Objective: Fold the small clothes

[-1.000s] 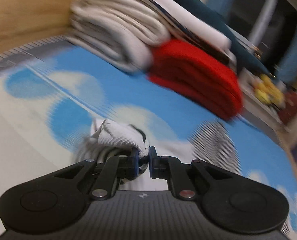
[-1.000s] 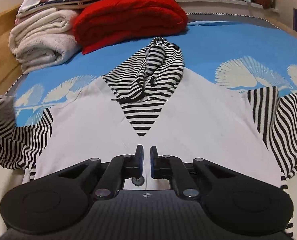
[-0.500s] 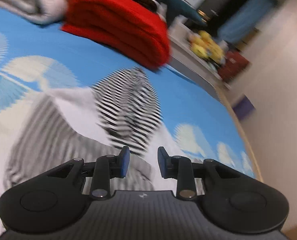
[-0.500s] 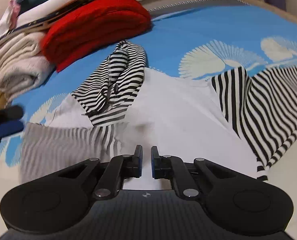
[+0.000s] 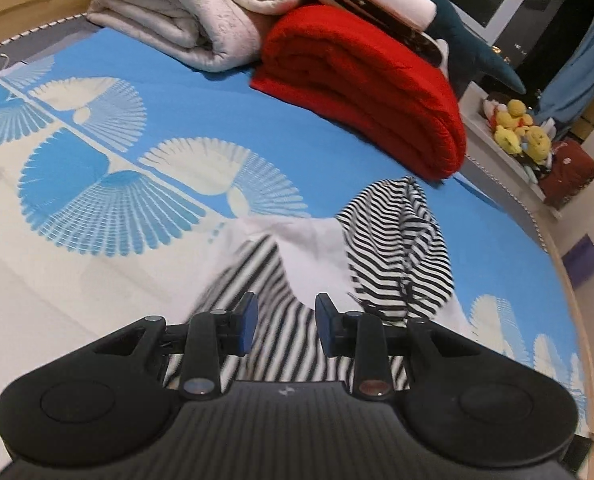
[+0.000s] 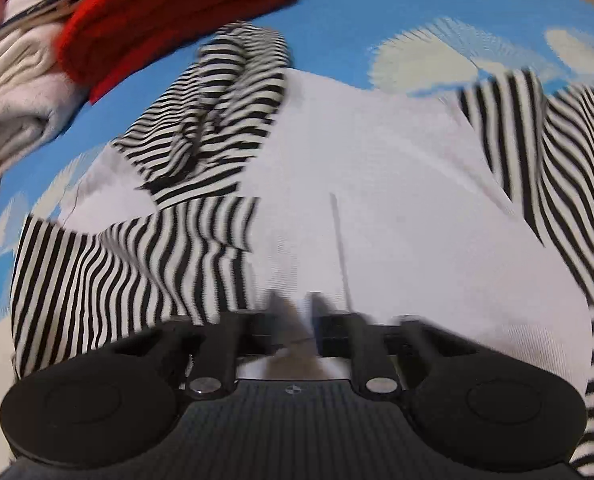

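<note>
Item: hooded top (image 6: 377, 208), white body with black-and-white striped hood and sleeves, lying flat on the bed (image 5: 217, 92). Long axis runs near to far: hem at the near edge, striped hood (image 6: 225, 92) pointing far, toward the folded blankets. In the right wrist view, the left sleeve (image 6: 129, 264) is folded in across the white body, its cuff end reaching about mid-chest; the right sleeve (image 6: 557, 152) lies spread out to the right, unfolded.

Left gripper (image 5: 284, 326): jaws spread wide, nothing between them, hovering over the folded-in striped sleeve; whether the pads touch the cloth cannot be told.

Right gripper (image 6: 295, 320): at the near hem of the white body. Jaws blurred by motion; they seem slightly parted with a little white cloth between them, but I cannot tell whether they grip it.

Surroundings: blue bedsheet with white fan pattern; a red folded blanket (image 5: 369, 88) at the far side, just beyond the hood; a cream folded blanket (image 5: 185, 12) to its left; yellow plush toys (image 5: 517, 128) on a ledge at far right.
</note>
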Tool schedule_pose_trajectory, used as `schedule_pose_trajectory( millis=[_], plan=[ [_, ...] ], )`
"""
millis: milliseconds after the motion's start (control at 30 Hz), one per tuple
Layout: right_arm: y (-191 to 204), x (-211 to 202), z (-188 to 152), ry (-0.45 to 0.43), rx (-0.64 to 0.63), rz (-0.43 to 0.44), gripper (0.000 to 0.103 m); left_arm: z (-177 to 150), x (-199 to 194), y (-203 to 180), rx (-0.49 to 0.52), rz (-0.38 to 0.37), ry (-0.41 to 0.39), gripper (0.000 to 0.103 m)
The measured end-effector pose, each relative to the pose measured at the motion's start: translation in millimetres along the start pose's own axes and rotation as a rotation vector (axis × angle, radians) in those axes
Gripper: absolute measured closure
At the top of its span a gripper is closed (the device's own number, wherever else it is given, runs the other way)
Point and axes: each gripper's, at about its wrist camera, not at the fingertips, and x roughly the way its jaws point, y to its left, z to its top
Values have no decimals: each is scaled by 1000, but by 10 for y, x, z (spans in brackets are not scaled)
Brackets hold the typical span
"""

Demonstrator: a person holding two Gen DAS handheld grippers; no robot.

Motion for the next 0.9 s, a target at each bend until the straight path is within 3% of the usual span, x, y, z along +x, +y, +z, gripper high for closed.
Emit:
schedule_pose_trajectory(
  millis=[133, 233, 300, 333, 400, 433, 500, 567, 733, 767, 800, 900],
  plan=[
    [101, -536, 176, -226, -37, 58, 103, 66, 15, 130, -11, 18, -5, 69],
    [-71, -792, 255, -298, -17, 4, 103, 78, 19, 179, -12, 28, -2, 69],
    [-278, -647, 235, -208, 40, 0, 103, 80, 20, 190, -16, 27, 2, 69],
    [-377, -484, 209, -115, 86, 41, 103, 77, 28, 186, -15, 28, 3, 69],
    [-445, -248, 139, -18, 138, 108, 98, 59, 46, 165, -13, 29, 9, 69],
    [-426, -152, 92, 8, 138, 122, 94, 47, 56, 151, -12, 26, 15, 69],
    [-349, -24, 13, 31, 110, 106, 69, 17, 76, 122, -6, 14, 23, 69],
    [-288, 77, -30, 56, 89, 63, 63, 2, 84, 96, 5, 13, 27, 69],
    [-115, 165, -71, 28, -45, -26, 62, -4, 91, 85, 5, 8, 27, 69],
    [-113, 135, -72, 24, -62, -33, 73, -3, 91, 85, 6, 9, 26, 69],
    [-96, 109, -61, 16, -76, -39, 96, 0, 93, 83, 5, 10, 26, 69],
    [-104, -16, 23, -29, -64, -5, 99, 12, 86, 94, 2, 13, 22, 69]
  ],
)
